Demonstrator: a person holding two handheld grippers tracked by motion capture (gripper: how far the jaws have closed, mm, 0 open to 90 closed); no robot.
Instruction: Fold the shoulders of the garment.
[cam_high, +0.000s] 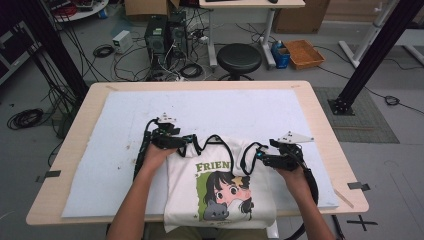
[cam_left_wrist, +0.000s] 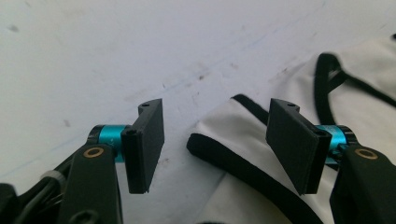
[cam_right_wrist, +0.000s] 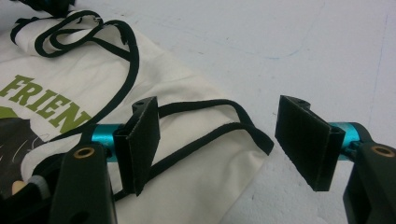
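Note:
A cream sleeveless top (cam_high: 220, 185) with black trim, green "FRIEND" lettering and a cartoon girl print lies flat on the white mat, its hem hanging over the near table edge. My left gripper (cam_high: 186, 142) is open at the top's left shoulder strap; in the left gripper view that black-edged strap corner (cam_left_wrist: 219, 140) lies between the spread jaws of the left gripper (cam_left_wrist: 219, 147). My right gripper (cam_high: 256, 156) is open at the right shoulder; the right gripper (cam_right_wrist: 224, 142) straddles the black-trimmed strap corner (cam_right_wrist: 243, 128). Nothing is pinched.
The white mat (cam_high: 125, 130) covers most of the wooden table (cam_high: 320, 120). Beyond the far edge stand a round black stool (cam_high: 239, 57), computer towers (cam_high: 165, 35) with floor cables, and an orange tray (cam_high: 303, 53). Black frame posts (cam_high: 370, 55) flank the table.

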